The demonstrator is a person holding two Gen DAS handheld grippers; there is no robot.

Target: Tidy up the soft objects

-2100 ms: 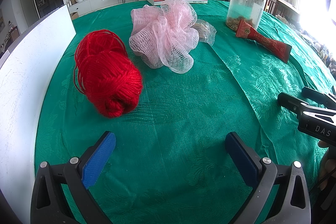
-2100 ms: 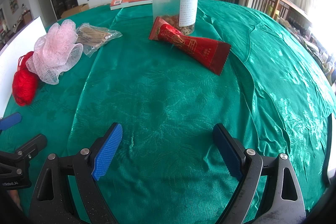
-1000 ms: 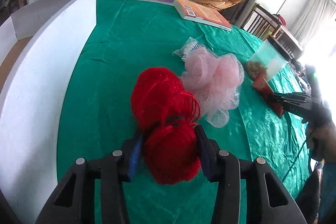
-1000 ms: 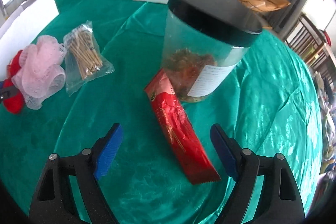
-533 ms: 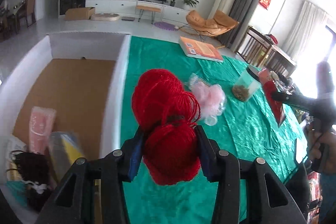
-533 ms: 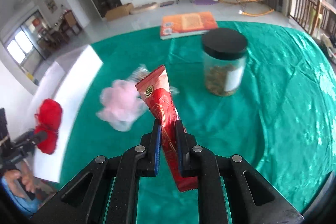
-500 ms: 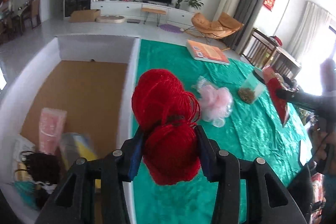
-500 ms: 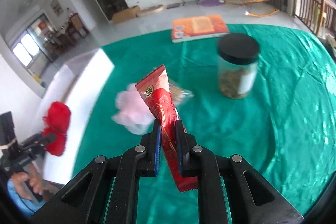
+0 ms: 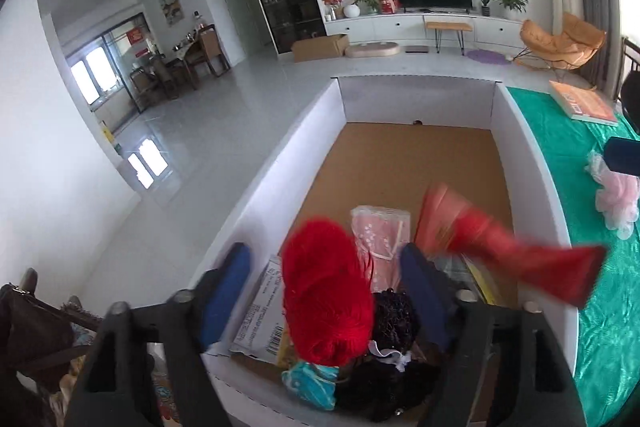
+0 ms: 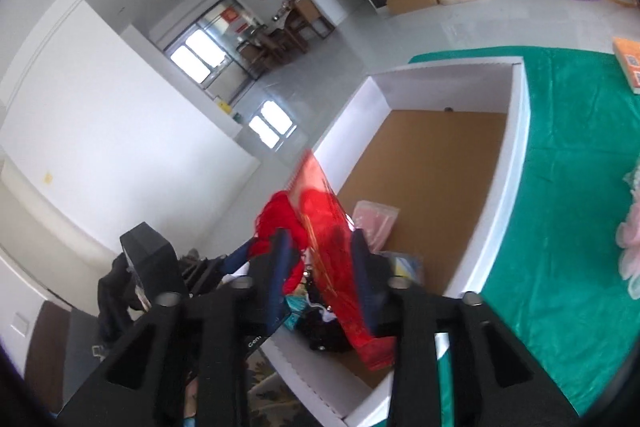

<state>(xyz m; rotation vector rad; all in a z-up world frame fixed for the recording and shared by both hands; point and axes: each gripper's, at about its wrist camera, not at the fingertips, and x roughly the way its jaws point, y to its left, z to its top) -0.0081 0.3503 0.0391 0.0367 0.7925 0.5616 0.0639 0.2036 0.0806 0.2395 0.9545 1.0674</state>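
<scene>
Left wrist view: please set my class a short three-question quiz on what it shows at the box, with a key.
1. True or false: the left hand-held gripper is shut on the red yarn ball.
2. Fill in: the bare floor of the white box is ___ in colour.
3. Where does the pink mesh pouf lie?
A. inside the box
B. on the green tablecloth
C. on the room floor

Key: 1 false, its jaws stand apart, with a gap on each side of the yarn; 2 brown; 3 B.
</scene>
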